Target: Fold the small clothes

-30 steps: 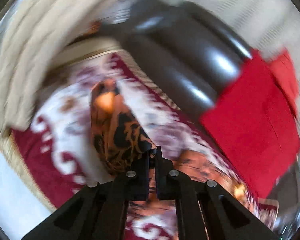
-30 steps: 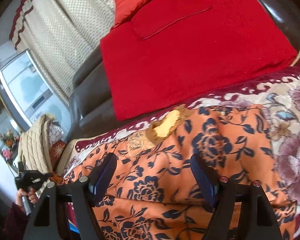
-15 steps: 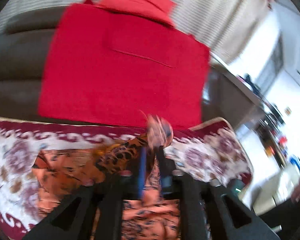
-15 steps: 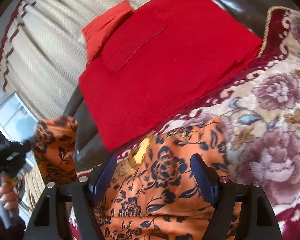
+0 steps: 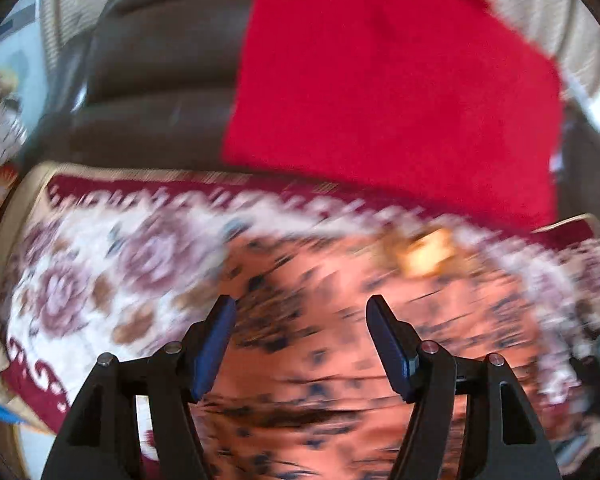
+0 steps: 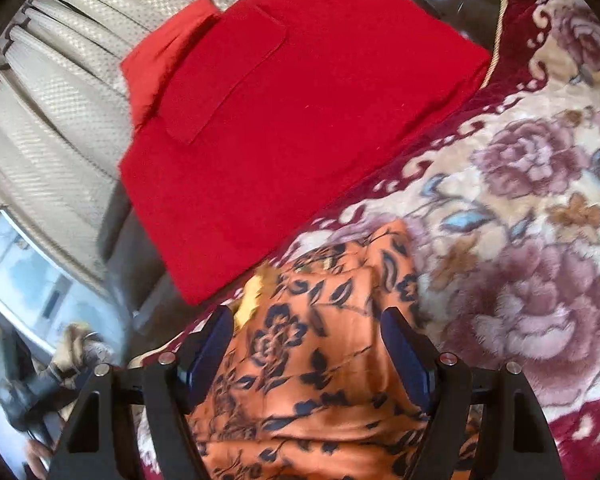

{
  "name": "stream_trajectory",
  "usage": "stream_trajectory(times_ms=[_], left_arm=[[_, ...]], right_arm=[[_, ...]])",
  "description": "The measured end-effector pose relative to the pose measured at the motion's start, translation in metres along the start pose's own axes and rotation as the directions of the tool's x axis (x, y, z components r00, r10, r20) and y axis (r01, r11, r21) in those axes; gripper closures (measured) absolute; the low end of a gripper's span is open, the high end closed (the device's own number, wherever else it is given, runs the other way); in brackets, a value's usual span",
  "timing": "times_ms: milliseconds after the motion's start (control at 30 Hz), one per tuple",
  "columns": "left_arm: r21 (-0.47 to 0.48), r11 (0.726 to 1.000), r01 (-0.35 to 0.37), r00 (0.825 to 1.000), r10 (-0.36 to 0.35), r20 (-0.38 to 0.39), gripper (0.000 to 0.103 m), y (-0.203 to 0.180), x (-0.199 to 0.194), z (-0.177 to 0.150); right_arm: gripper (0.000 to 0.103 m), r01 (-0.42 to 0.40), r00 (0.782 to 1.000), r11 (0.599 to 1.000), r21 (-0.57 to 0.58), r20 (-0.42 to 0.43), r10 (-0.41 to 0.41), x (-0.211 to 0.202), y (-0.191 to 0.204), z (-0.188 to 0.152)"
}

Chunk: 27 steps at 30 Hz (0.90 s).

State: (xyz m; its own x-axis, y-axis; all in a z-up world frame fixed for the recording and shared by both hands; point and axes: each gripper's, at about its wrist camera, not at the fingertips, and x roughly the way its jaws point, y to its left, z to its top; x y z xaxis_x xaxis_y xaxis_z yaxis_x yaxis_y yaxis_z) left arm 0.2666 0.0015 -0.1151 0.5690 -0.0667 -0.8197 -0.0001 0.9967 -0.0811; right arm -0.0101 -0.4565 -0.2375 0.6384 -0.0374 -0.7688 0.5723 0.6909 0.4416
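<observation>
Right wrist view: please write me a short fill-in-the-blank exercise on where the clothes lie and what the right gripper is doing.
1. The orange garment bears a dark ____ print.
2. It lies on a flowered blanket with a ____ border.
3. The red cloth is draped over a dark ____.
4. The right gripper has its jaws ____, gripping nothing.

Missing words: floral; maroon; sofa; open

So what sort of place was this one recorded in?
Most likely a home living room. A dark leather sofa with a red cloth draped over it stands behind a floral plush blanket, where the orange patterned garment lies, and cream curtains hang beside a window.
</observation>
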Motion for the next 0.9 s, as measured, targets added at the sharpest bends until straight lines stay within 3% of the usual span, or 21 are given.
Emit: stream_trajectory(times_ms=[133,200,233,300,400,467,500,600,700,900], left_arm=[[-0.029,0.998,-0.051,0.995,0.048,-0.088,0.035,0.027,0.050,-0.025],[0.005,0.995,-0.096,0.981,0.096,-0.167,0.035,0.031,0.075,-0.036],[0.026,0.995,-0.101,0.979,0.104,-0.176,0.034,0.029,0.082,-0.040],[0.079,0.988,-0.135,0.982,0.144,-0.125,0.034,0.023,0.070,-0.047],[0.160,0.964,-0.212,0.977,0.210,0.033,0.034,0.005,0.023,-0.046],[0.193,0.945,-0.264,0.960,0.237,0.152,0.034,-0.005,-0.015,-0.045],[0.202,0.933,-0.298,0.939,0.250,0.235,0.034,-0.010,-0.042,-0.046],[0.192,0.929,-0.315,0.905,0.233,0.356,0.027,-0.017,-0.096,-0.047],[0.171,0.934,-0.313,0.883,0.220,0.415,0.026,-0.015,-0.132,-0.048],[0.127,0.943,-0.309,0.861,0.220,0.458,0.026,-0.009,-0.182,-0.056]], right_arm=[[0.030,-0.069,0.998,0.997,-0.042,0.007,0.070,0.004,0.009,0.001],[0.032,-0.074,0.996,0.993,-0.090,-0.060,0.069,0.020,0.017,-0.006],[0.032,-0.054,0.990,0.994,-0.094,-0.137,0.041,0.036,0.016,-0.011],[0.037,0.019,0.958,0.997,-0.080,-0.284,-0.041,0.068,0.006,-0.024],[0.035,0.040,0.972,0.988,-0.148,-0.225,-0.073,0.054,0.018,-0.026],[0.035,-0.001,0.982,0.986,-0.168,-0.188,-0.031,0.035,0.026,-0.028],[0.035,-0.011,0.985,0.983,-0.181,-0.170,-0.021,0.028,0.029,-0.030],[0.035,-0.045,0.993,0.973,-0.226,-0.117,0.019,0.007,0.044,-0.034],[0.035,-0.082,0.994,0.963,-0.255,-0.087,0.062,-0.010,0.060,-0.038],[0.035,-0.131,0.991,0.954,-0.269,-0.070,0.116,-0.046,0.078,-0.054]])
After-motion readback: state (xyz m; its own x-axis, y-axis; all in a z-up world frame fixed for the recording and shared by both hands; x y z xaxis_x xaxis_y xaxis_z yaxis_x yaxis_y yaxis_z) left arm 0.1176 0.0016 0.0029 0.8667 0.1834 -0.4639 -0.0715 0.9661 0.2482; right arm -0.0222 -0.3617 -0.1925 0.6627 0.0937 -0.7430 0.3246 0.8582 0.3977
